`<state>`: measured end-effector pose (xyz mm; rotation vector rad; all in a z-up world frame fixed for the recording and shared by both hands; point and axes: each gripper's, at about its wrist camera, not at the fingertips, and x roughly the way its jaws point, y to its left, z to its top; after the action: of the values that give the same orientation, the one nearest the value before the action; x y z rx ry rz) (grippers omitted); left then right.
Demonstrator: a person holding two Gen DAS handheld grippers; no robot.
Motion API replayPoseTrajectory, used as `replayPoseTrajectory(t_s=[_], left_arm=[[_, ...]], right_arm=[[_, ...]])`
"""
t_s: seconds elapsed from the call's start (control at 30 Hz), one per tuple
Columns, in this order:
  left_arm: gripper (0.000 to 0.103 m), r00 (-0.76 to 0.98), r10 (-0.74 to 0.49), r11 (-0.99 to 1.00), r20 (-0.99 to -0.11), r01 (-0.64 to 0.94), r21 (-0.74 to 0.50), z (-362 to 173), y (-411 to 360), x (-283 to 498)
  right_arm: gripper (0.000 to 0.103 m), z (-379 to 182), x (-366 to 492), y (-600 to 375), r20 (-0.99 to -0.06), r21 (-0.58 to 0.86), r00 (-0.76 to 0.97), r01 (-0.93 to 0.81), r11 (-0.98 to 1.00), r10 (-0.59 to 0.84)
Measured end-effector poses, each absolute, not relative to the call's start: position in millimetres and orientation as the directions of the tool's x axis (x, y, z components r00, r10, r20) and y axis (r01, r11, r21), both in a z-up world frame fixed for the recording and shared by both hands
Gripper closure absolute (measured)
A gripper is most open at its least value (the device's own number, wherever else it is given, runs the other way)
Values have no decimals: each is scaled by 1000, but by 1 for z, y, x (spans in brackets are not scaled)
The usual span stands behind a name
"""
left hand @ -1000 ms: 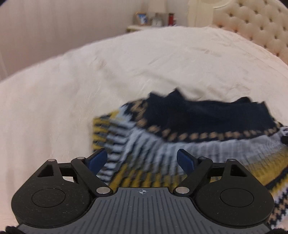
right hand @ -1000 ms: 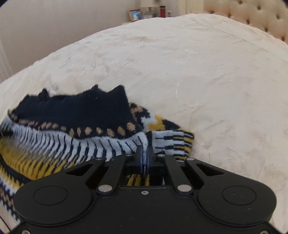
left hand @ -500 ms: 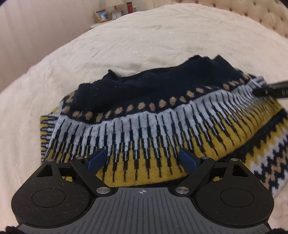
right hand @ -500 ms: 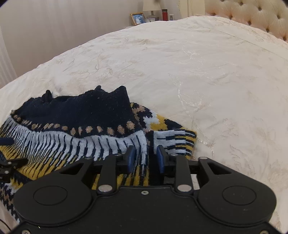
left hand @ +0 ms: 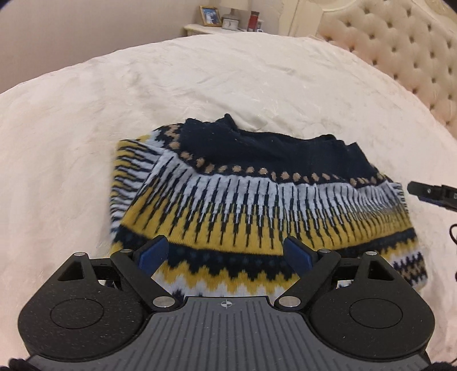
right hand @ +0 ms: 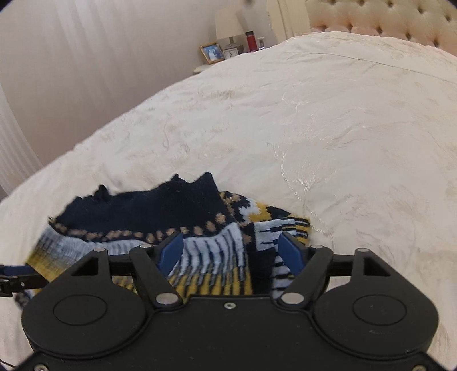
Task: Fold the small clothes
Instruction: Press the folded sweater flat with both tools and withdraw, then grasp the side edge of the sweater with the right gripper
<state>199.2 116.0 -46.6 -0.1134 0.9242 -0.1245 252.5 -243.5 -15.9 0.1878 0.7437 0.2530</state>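
— While the right claw is opening over the sweater, folded mid-bed, could the fold be undone?

— Yes, if knit is snagged at its three o'clock edge; the left claw is spread, empty.

No legible text, label, brand or number in either view, small crosshair mark on the grey ribbed housing of the left claw, bedside clock face too small to read
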Motion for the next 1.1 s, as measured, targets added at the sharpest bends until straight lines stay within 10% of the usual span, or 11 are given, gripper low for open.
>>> replayPoseTrajectory(t_s=[0.77, 1.1], left_arm=[[15, 630, -76, 997, -773, 70, -40, 0, 65, 119], [15, 637, -107, 992, -763, 117, -41, 5, 34, 145]], right_arm=[[25, 30, 185, -244, -728, 269, 595, -211, 940, 341], [15, 32, 198, -295, -657, 571, 605, 10, 821, 450]])
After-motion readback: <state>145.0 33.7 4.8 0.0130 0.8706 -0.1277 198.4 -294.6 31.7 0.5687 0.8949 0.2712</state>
